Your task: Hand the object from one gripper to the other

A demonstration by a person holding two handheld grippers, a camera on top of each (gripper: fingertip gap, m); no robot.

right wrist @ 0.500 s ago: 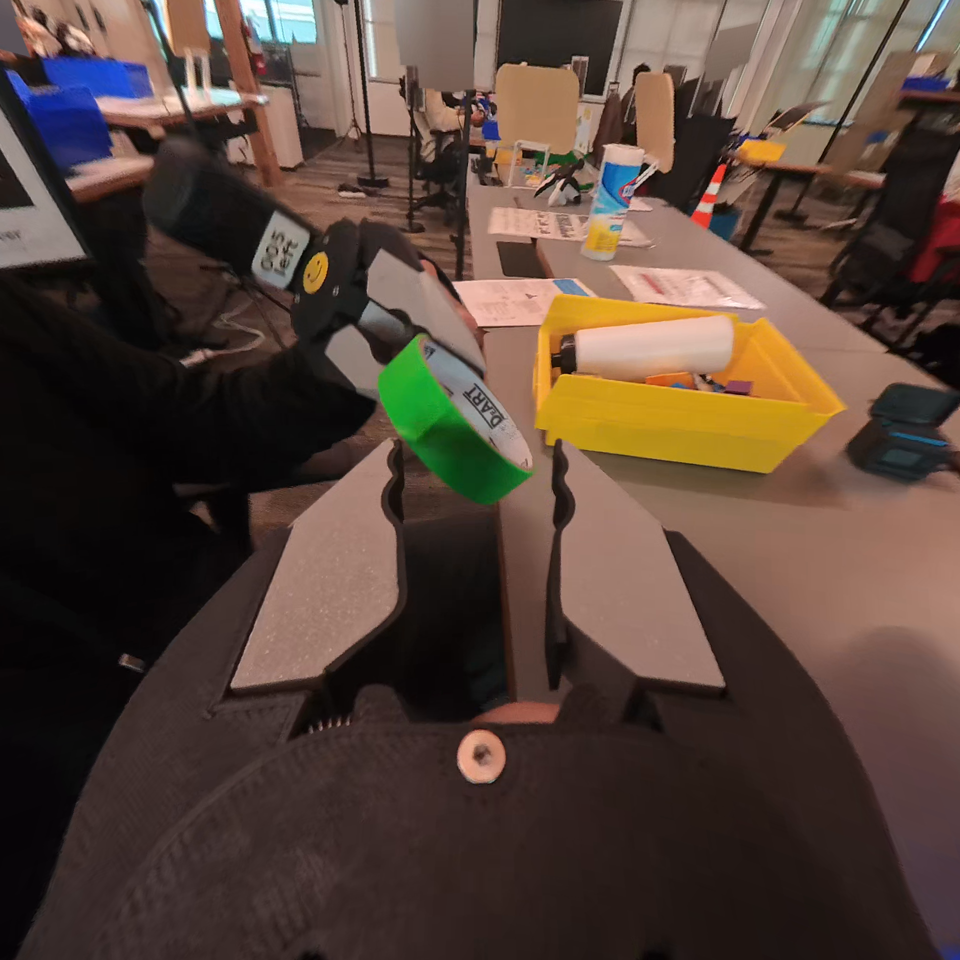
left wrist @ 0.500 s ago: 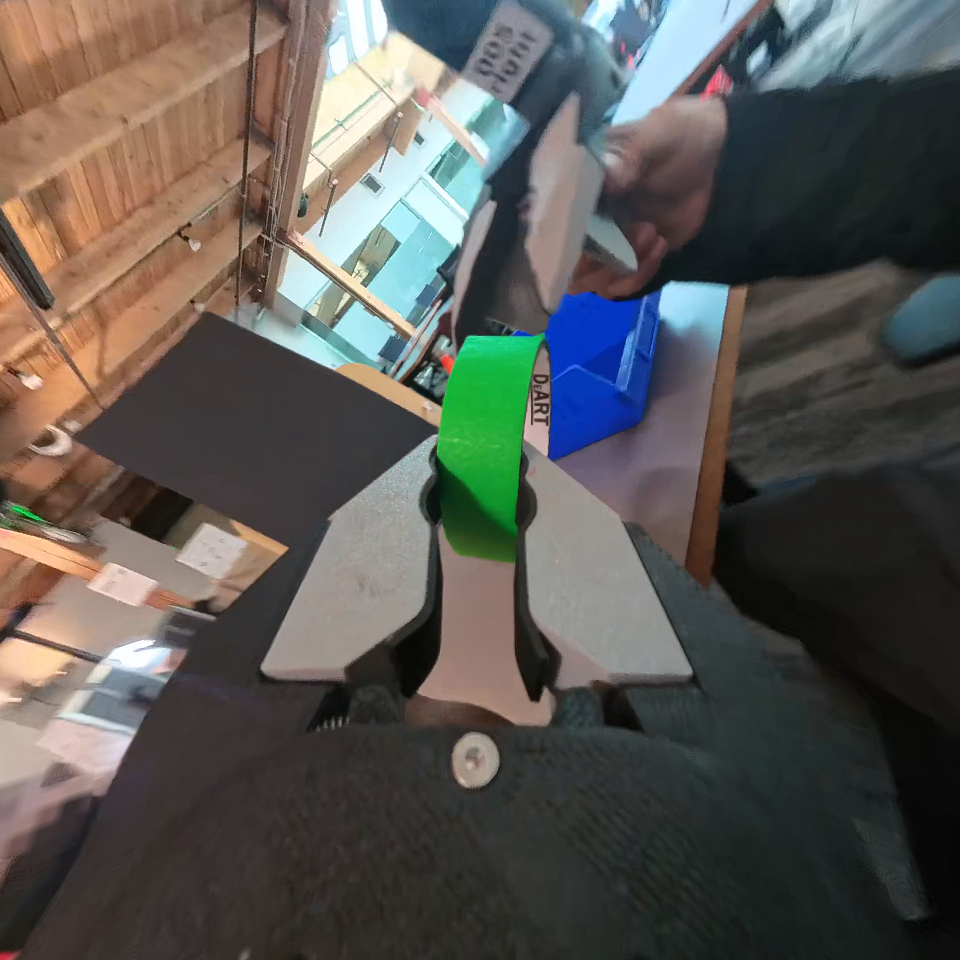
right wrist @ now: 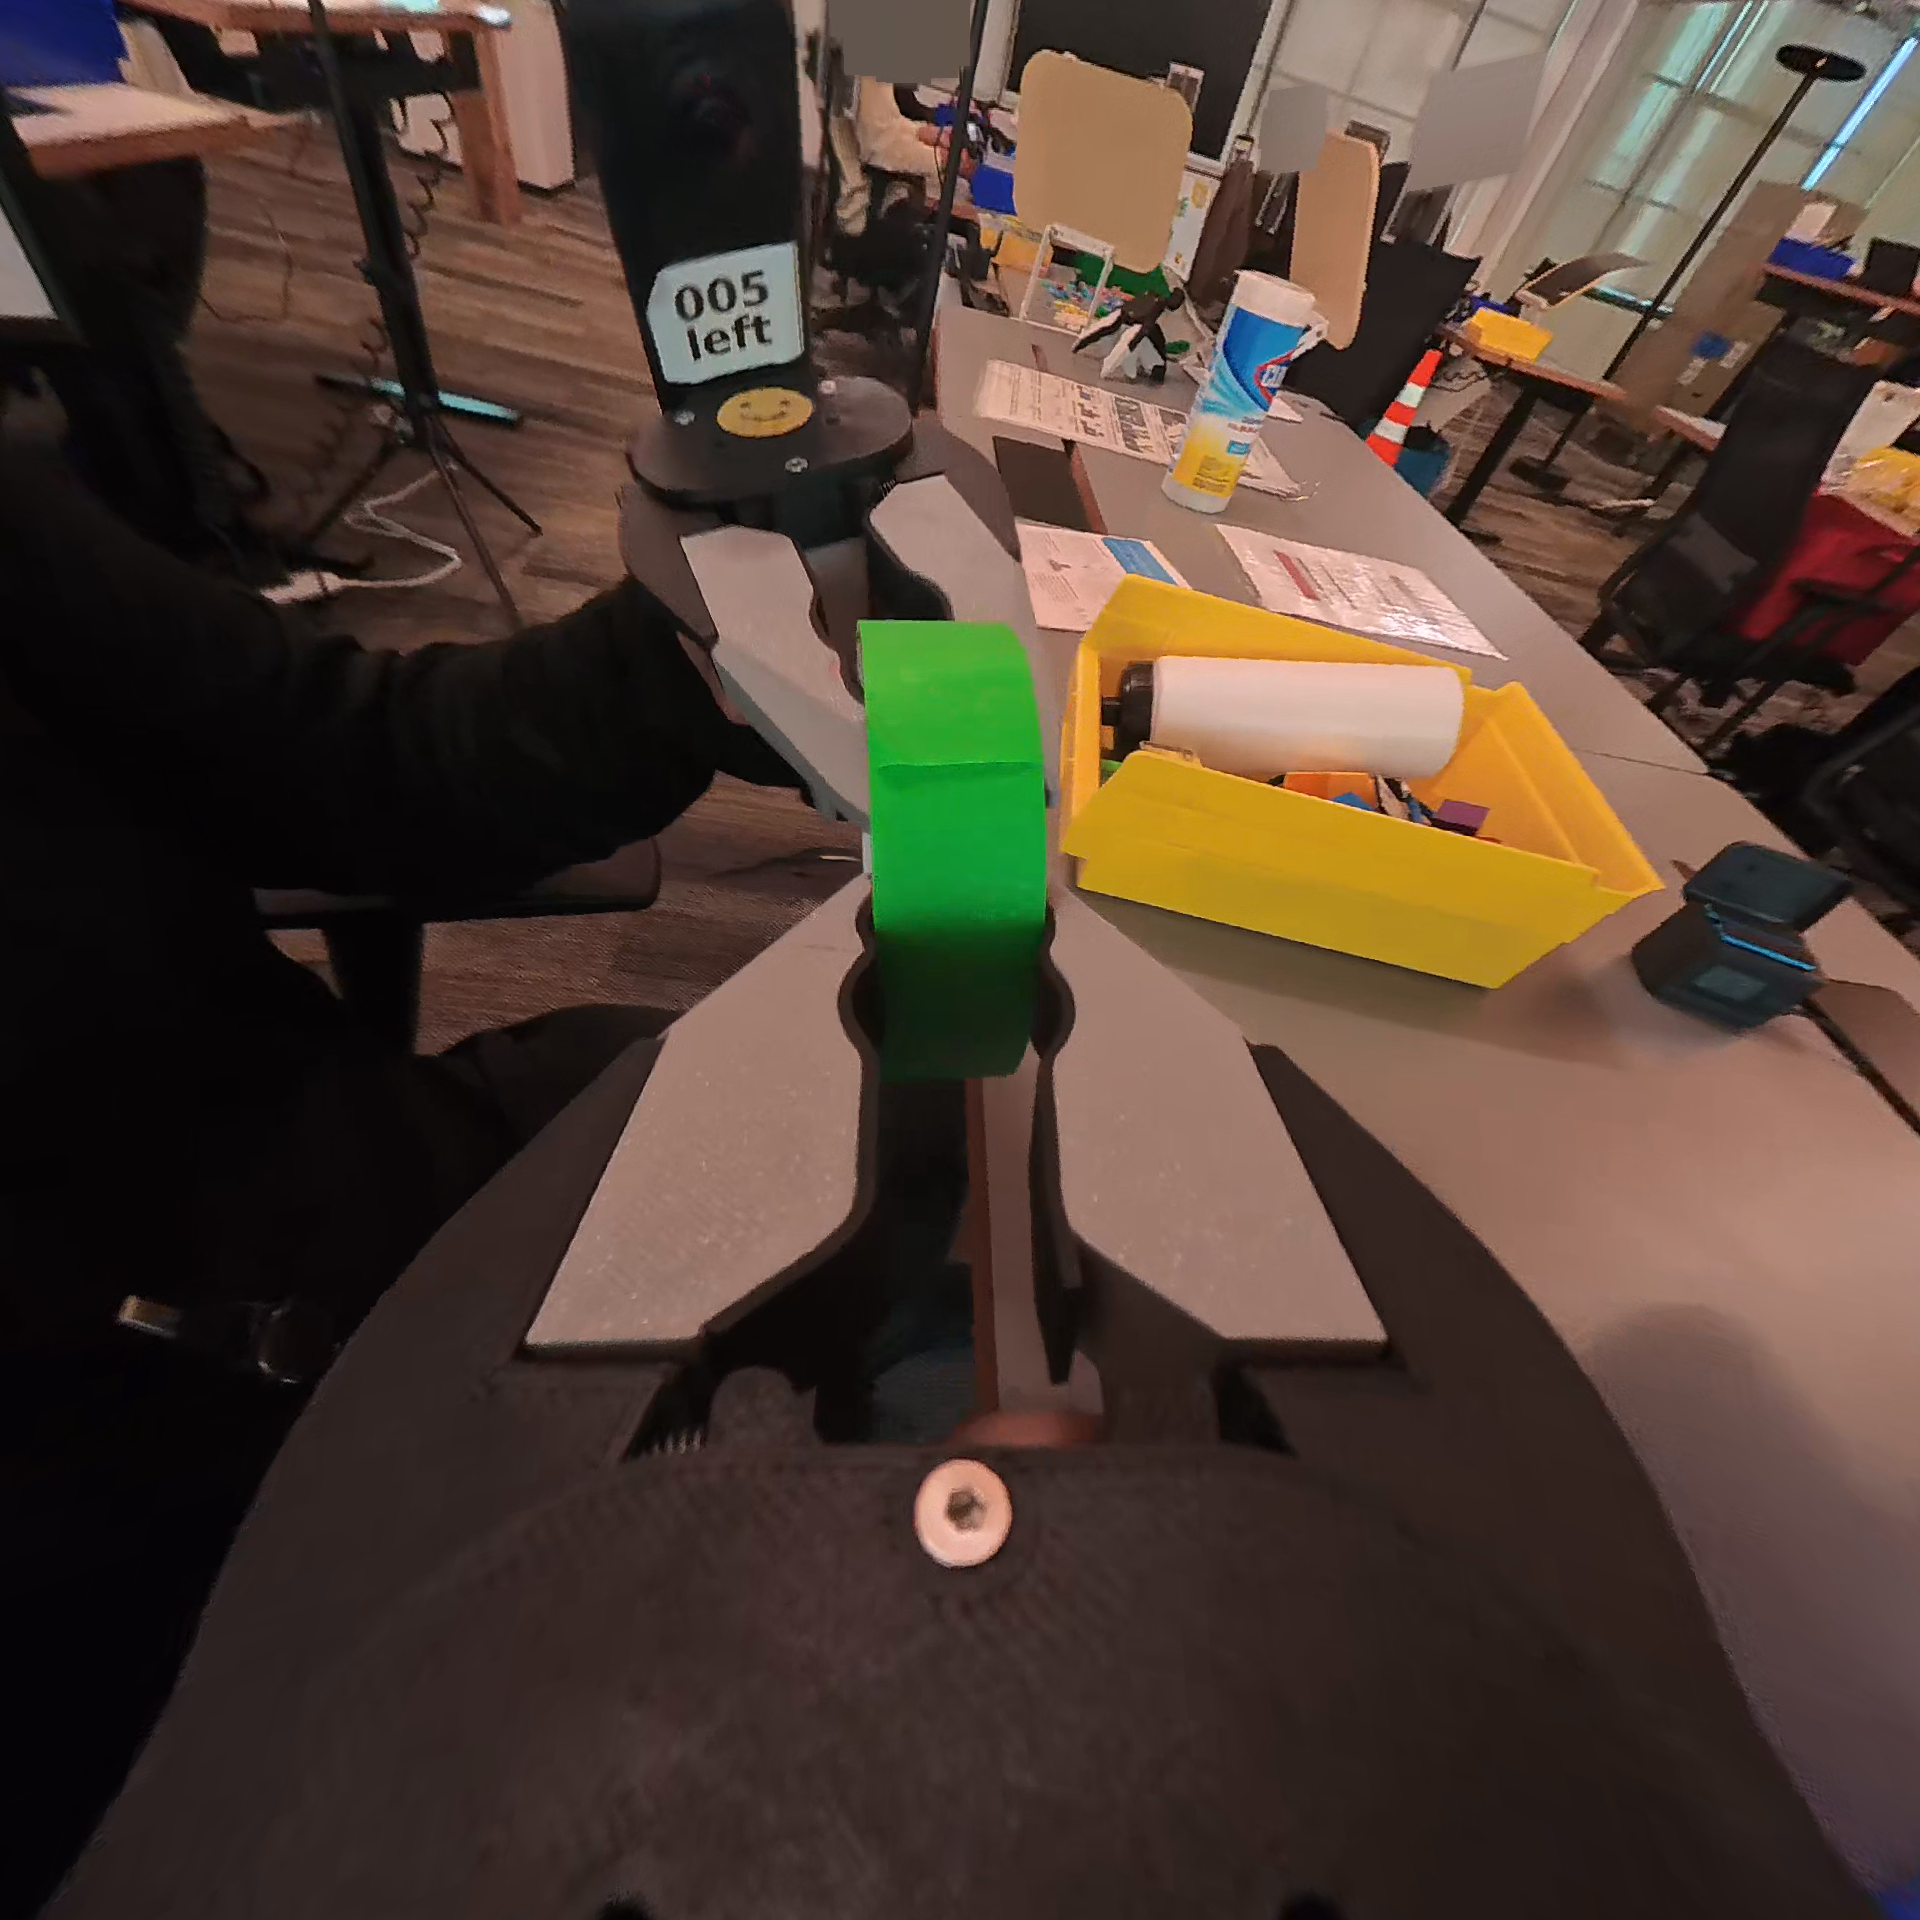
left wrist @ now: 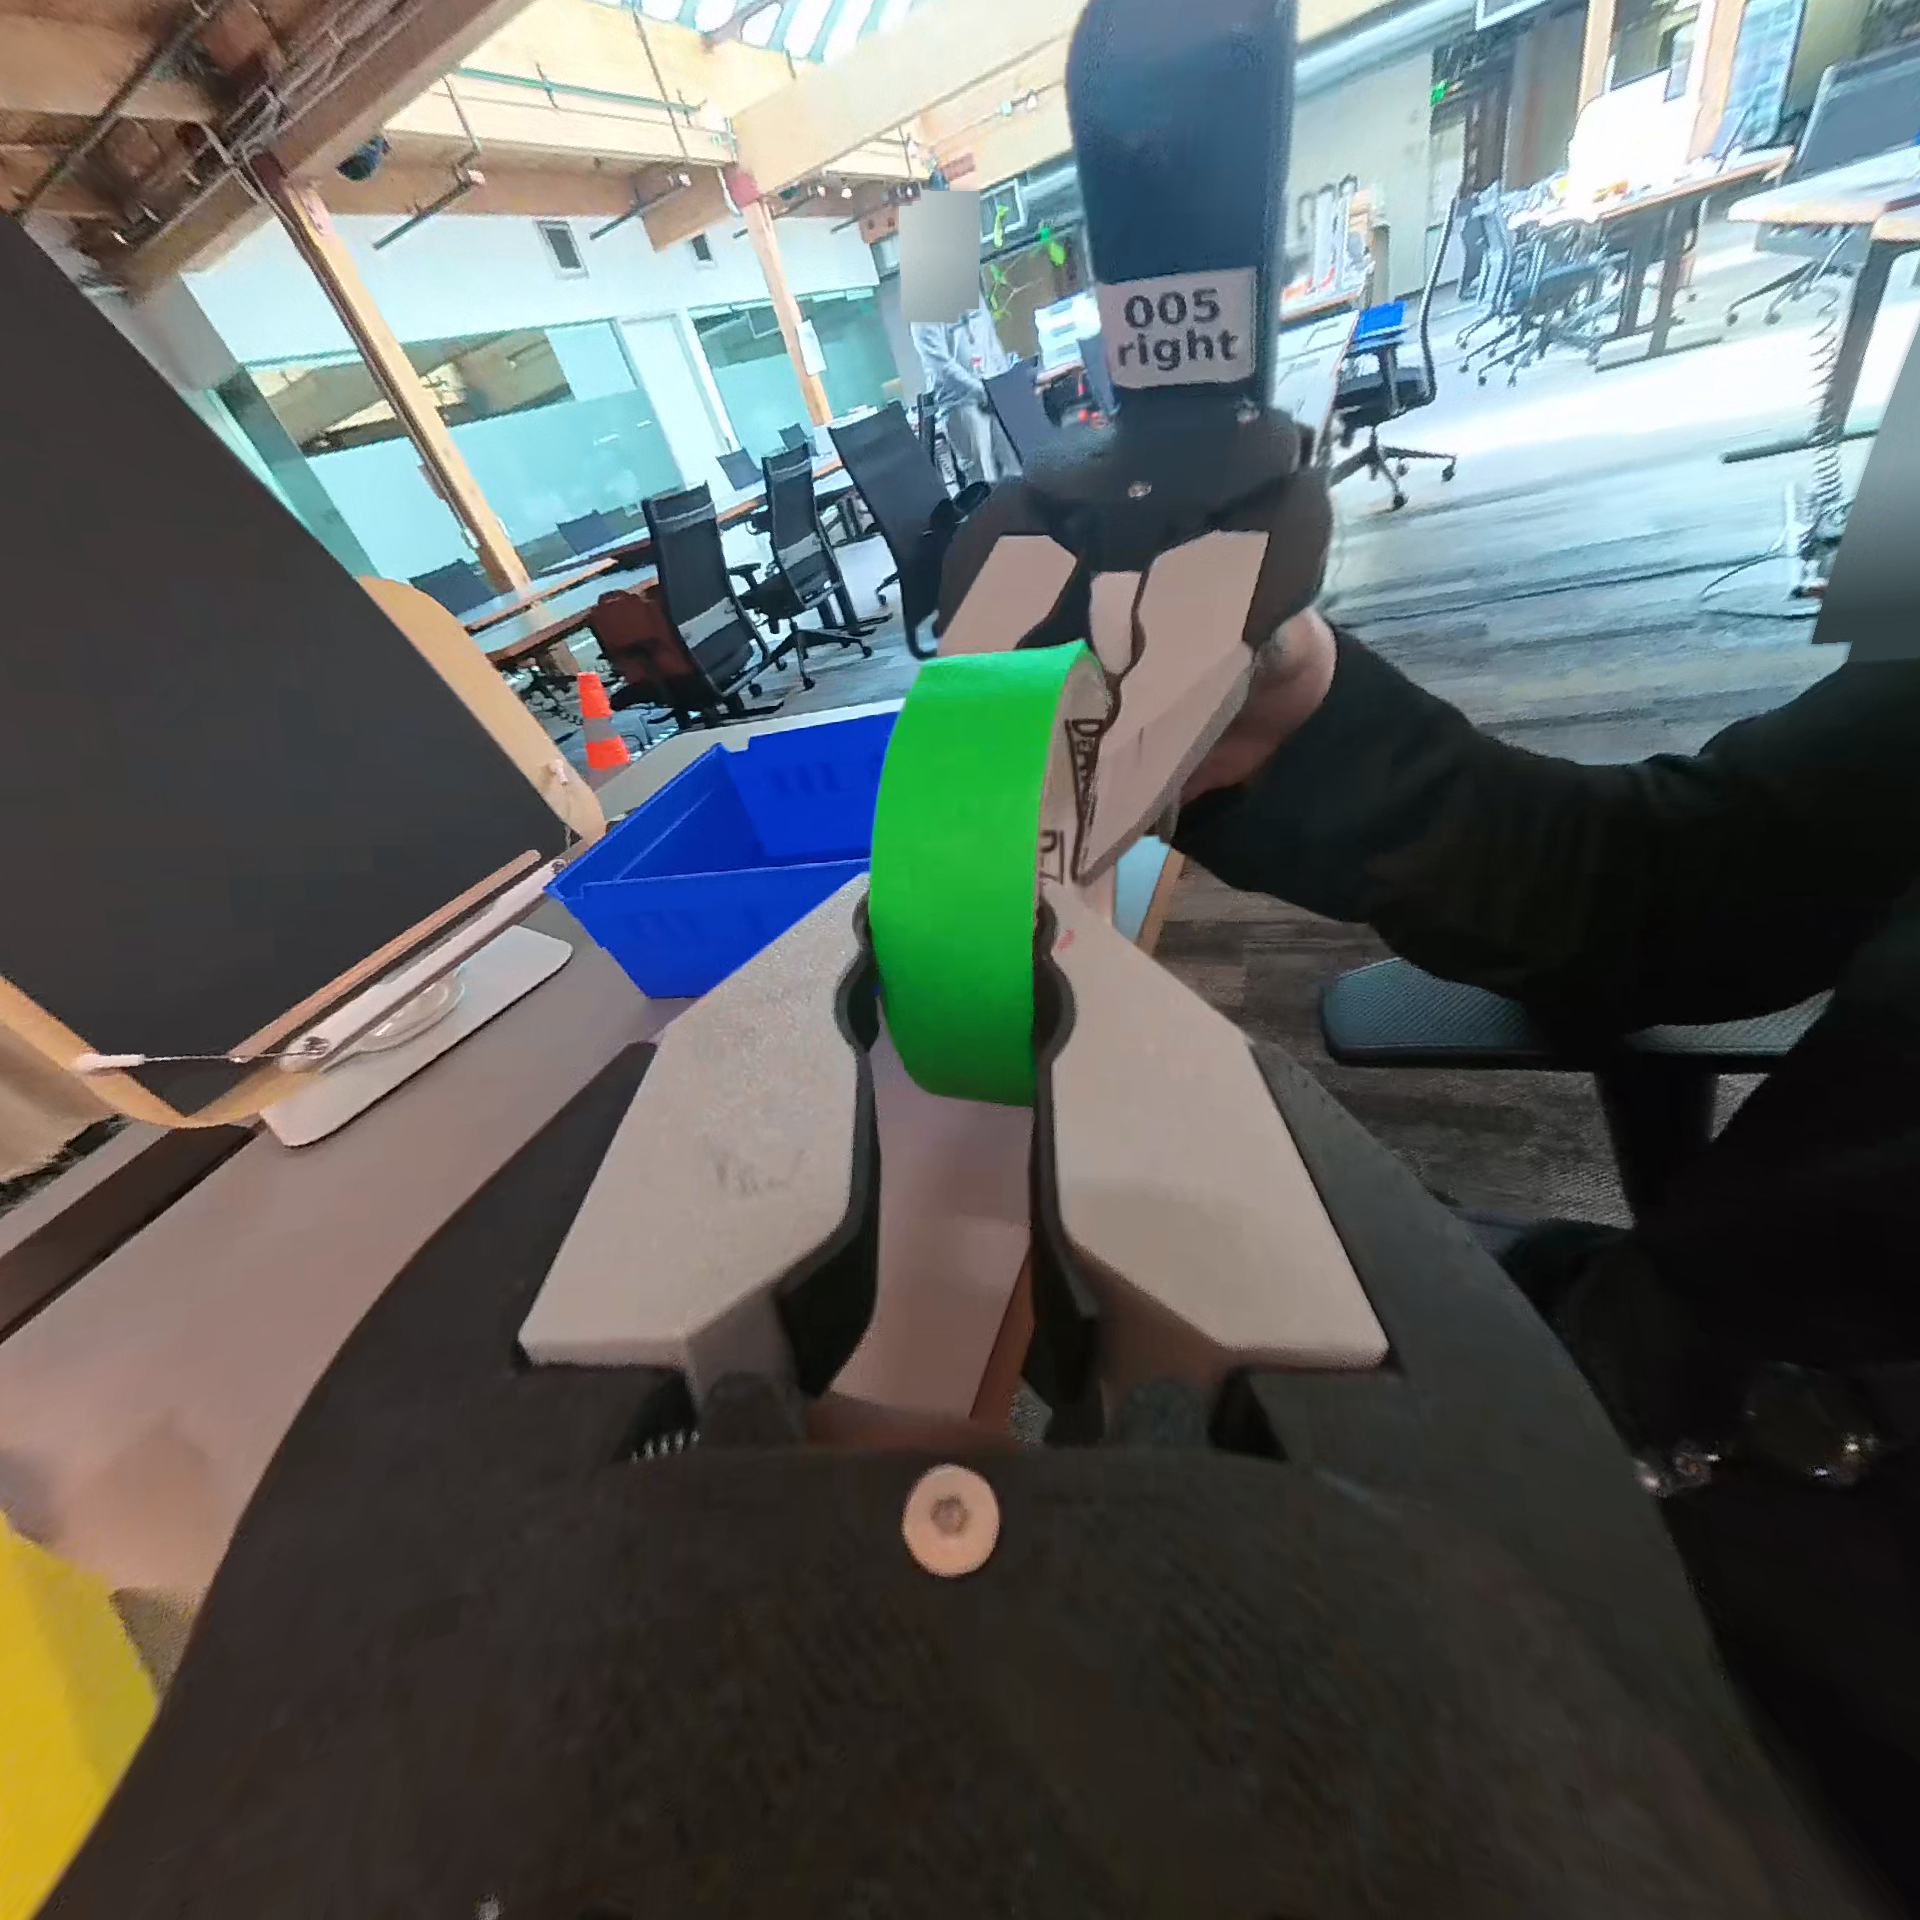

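Note:
A green tape roll point(left wrist: 956, 883) stands on edge in mid-air between both grippers, over the table's edge. My left gripper point(left wrist: 954, 925) is shut on the roll's near rim. In the left wrist view the right gripper point(left wrist: 1117, 717), held by a hand in a black sleeve, pinches the roll's far rim from above. In the right wrist view my right gripper point(right wrist: 956, 925) is shut on the same tape roll point(right wrist: 956, 831). The left gripper's fingers point(right wrist: 774, 644) grip its far side there.
A yellow bin point(right wrist: 1351, 883) with a white bottle point(right wrist: 1299, 717) sits on the grey table point(right wrist: 1455, 1143), beside a black camera case point(right wrist: 1745, 935). A wipes canister point(right wrist: 1236, 395) and papers lie farther back. A blue bin point(left wrist: 707, 914) and a black panel point(left wrist: 208, 623) stand at left. My left and right fingertips are right by each other.
My right gripper was open with the roll just ahead of it; now it has closed on the roll. Both grippers have turned upright and face each other.

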